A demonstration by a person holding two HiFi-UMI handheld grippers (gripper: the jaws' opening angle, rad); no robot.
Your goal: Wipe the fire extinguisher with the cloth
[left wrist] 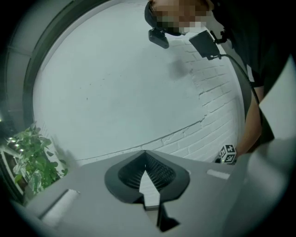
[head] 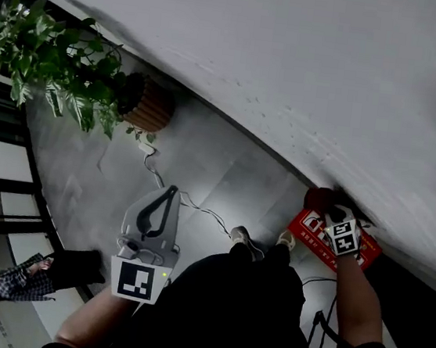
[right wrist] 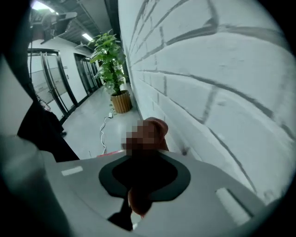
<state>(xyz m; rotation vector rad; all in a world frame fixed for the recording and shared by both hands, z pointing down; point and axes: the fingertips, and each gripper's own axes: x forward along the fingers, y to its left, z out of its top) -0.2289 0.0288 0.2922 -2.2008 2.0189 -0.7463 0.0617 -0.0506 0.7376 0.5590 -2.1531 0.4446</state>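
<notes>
My right gripper (head: 329, 210) is shut on a dark red-brown cloth (head: 319, 198) right next to the white brick wall (head: 309, 78). In the right gripper view the cloth (right wrist: 150, 134) bulges out past the jaws of the right gripper (right wrist: 144, 159), with a loose end hanging below them. Under that hand a red box with white print (head: 316, 240) lies on the floor against the wall; I cannot make out an extinguisher body. My left gripper (head: 172, 192) is held in front of me, shut and empty. Its tips meet in the left gripper view (left wrist: 144, 154).
A leafy potted plant (head: 66, 64) in a wooden-slat pot (head: 149, 106) stands by the wall further along. A white cable (head: 162, 182) trails over the grey floor. A person in a checked shirt (head: 20, 279) is at the lower left, and glass doors (right wrist: 55, 83) line the corridor.
</notes>
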